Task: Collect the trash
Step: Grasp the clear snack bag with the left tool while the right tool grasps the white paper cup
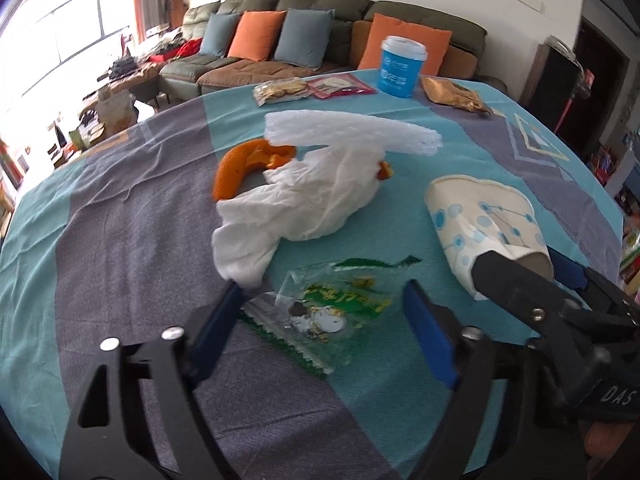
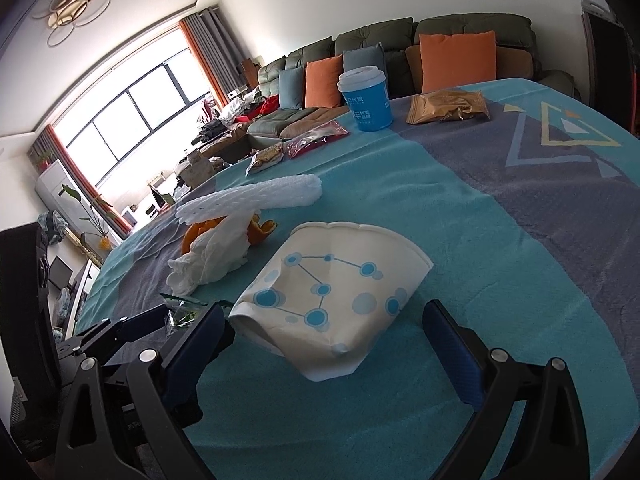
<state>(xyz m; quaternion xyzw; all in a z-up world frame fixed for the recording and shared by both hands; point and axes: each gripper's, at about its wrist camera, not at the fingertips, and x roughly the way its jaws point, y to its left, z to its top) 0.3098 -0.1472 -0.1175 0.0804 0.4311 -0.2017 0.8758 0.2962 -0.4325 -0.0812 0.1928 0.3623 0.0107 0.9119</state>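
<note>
Crushed paper cup (image 2: 332, 300) at twelve o'clock between spread jaws of right gripper (image 2: 324, 344); green wrapper (image 1: 324, 312) likewise within gaping left gripper (image 1: 320, 320). Approach stage, probably; next, closing on each, nothing gripped yet.

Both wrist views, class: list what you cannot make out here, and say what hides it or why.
- Orange peel: partly covered by the white tissue in both views.
- Paper cup: its base is behind the right tool in the left wrist view.
- Green wrapper: mostly hidden behind the left tool in the right wrist view.
- Print on the blue cup: too small to read.
- Any trash bin: none in view.
</note>
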